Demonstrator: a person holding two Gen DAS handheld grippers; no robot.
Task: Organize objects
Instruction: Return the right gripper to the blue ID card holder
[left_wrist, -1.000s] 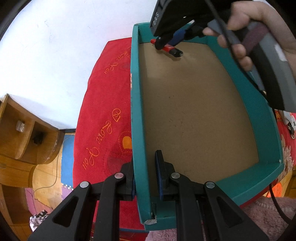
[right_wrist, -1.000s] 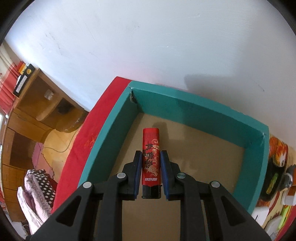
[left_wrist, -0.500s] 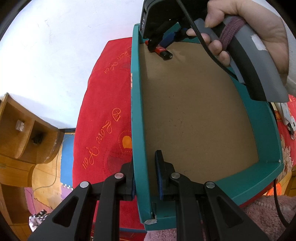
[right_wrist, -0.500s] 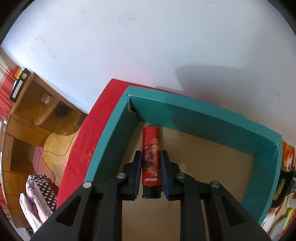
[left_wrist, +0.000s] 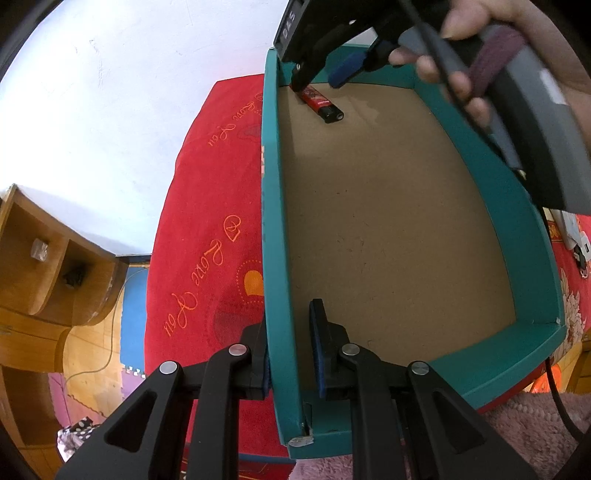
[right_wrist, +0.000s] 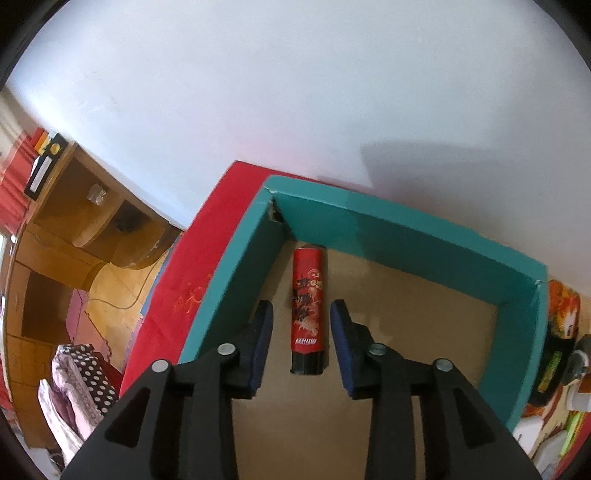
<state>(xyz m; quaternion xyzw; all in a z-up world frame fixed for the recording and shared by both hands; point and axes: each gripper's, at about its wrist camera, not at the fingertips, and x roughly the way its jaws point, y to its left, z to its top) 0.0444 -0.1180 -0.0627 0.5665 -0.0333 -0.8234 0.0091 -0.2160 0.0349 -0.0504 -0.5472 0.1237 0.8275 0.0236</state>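
Left wrist view: your left gripper (left_wrist: 290, 347) is clamped on the near left wall of the teal box (left_wrist: 271, 221), one pad outside, one inside, jaws as tight as they go. The box sits on a red blanket (left_wrist: 207, 221) with orange script. Box floor is bare brown board. Far left corner: the red lighter (left_wrist: 320, 103) lies flat on the floor, black end pointing toward the box middle. Your right gripper (left_wrist: 321, 79) is over it, tips either side of the lighter's far end. Your hand (left_wrist: 491, 48) is wrapped round the grey handle, cable running along it.

Right wrist view: your right gripper (right_wrist: 301, 332) has its jaws opening, blue pads clear of the lighter (right_wrist: 308, 310) on both sides. Gaps visible left and right, so nothing is gripped. The lighter lies between the fingers, lengthwise along them, red end at the back wall of the box (right_wrist: 406, 236), black end nearest the camera. It rests on the box floor, just beside the left wall, in the back-left corner. A wooden shelf unit (right_wrist: 74, 221) stands off to the left, against the white wall.
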